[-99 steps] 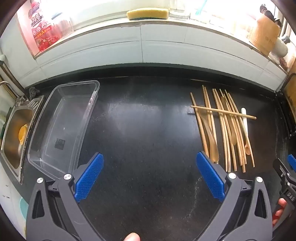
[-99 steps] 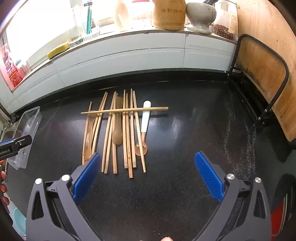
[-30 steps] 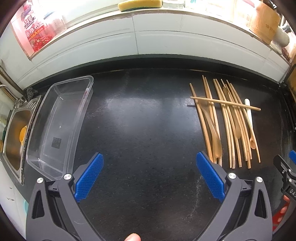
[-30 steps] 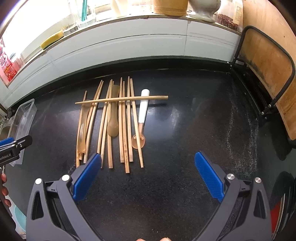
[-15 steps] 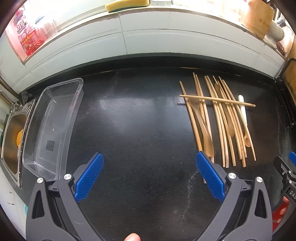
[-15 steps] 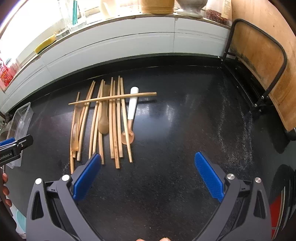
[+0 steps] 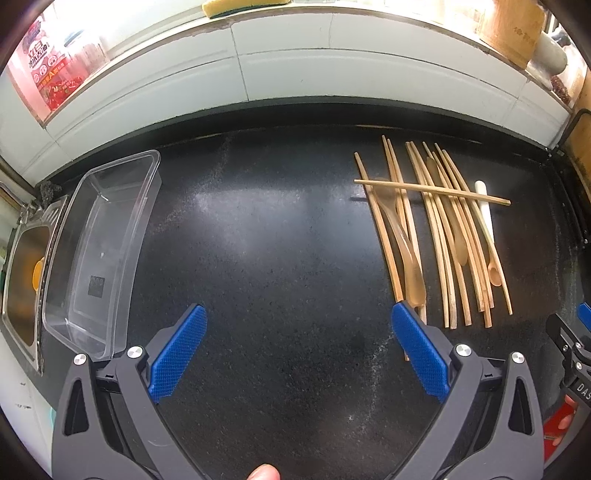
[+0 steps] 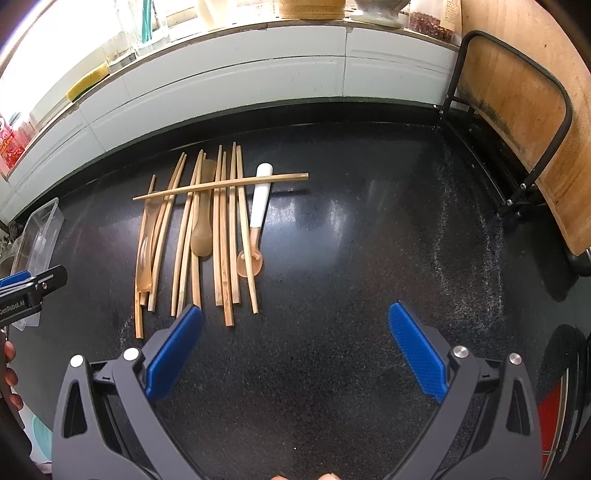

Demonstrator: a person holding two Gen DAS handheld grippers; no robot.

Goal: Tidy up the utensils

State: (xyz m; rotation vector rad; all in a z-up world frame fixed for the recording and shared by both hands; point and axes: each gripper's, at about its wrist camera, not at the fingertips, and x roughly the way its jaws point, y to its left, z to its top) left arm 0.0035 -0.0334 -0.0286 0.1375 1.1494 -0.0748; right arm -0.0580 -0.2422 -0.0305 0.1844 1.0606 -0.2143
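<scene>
Both jaws apart on left hand-held gripper (image 7: 299,347) and right hand-held gripper (image 8: 295,343), wooden chopsticks (image 8: 221,229) and spoons (image 8: 202,236) on black counter (image 8: 351,240), clear tray (image 7: 99,251) far left

- A yellow sponge (image 7: 242,5) is lying on the white ledge behind the black worktop (image 7: 280,240).
- A steel sink (image 7: 22,273) is sitting at the worktop's left end.
- A wooden board (image 8: 517,122) is leaning in a black wire rack (image 8: 476,110) at the worktop's right end.
- A red-labelled packet (image 7: 44,81) is standing on the ledge, left of the sponge.

Left blue pad (image 8: 173,354) hides chopstick ends (image 8: 184,302) (right view).
</scene>
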